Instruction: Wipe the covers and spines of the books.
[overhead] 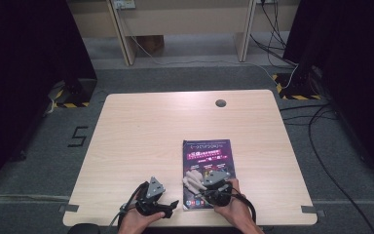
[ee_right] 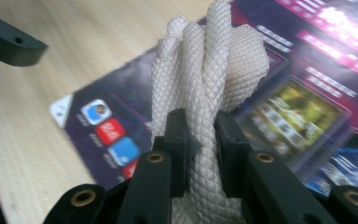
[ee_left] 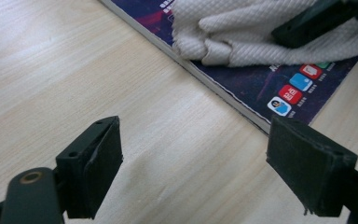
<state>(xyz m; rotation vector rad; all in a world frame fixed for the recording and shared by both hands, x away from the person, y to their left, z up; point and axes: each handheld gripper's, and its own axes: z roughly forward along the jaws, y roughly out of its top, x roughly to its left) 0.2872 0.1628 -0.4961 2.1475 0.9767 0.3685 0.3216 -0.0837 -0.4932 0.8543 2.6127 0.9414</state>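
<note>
My right gripper sat low and right of centre in the high view, its jaws clamped on a bunched cream cloth. In the right gripper view the cloth stood up between those jaws, pinched tight at its base, its diamond weave plain to see. The cloth lay on a dark purple magazine, which rested flat on the wooden surface, in the lower middle of the high view.

My left gripper was just left of the magazine, near the bottom edge of the high view, jaws spread wide with nothing between them. In the left gripper view they hung over bare surface, with the magazine's corner and the cloth at the upper right.
</note>
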